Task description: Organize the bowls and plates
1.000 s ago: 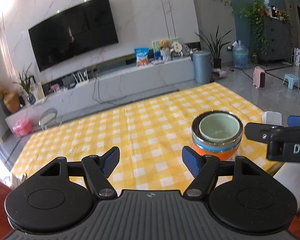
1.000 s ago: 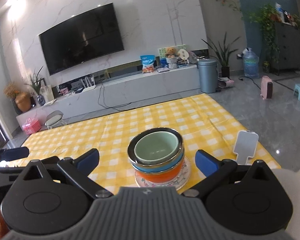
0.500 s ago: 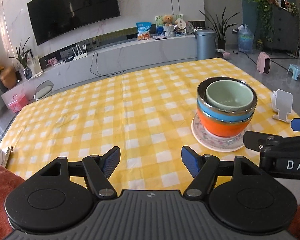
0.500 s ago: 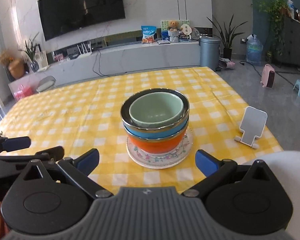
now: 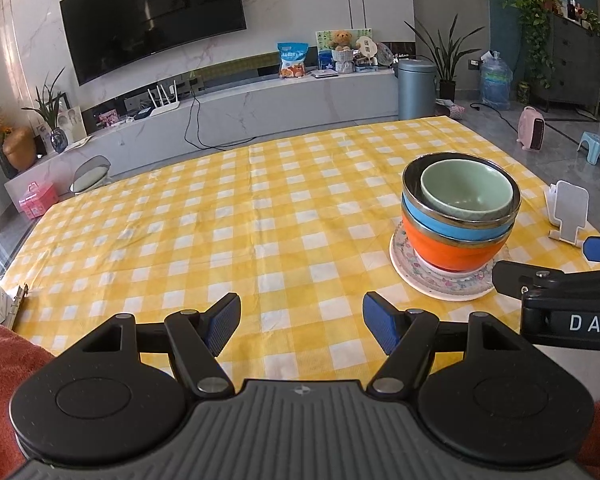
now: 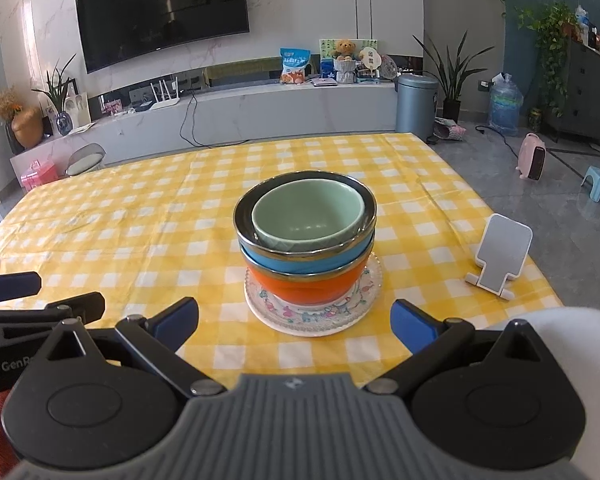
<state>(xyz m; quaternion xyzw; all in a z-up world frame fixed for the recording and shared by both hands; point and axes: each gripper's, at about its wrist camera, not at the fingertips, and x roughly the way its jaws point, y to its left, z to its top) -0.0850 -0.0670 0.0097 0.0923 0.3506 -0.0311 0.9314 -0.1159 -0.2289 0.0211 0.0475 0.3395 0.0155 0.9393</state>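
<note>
A stack stands on the yellow checked tablecloth (image 6: 140,216): a green bowl (image 6: 306,210) inside a blue bowl (image 6: 308,262), inside an orange bowl (image 6: 306,290), on a patterned plate (image 6: 314,318). The stack also shows in the left wrist view (image 5: 458,216) at the right. My right gripper (image 6: 294,320) is open and empty, just in front of the plate. My left gripper (image 5: 300,322) is open and empty, to the left of the stack, over bare cloth.
A white phone stand (image 6: 498,254) sits right of the stack near the table edge. A binder clip (image 5: 20,294) lies at the left table edge. A TV console (image 6: 240,112) and a bin (image 6: 416,106) stand beyond the table.
Both grippers tilted down and rose, so the stack now sits higher and nearer in both views. Both stay open and empty. The stack has not moved.
</note>
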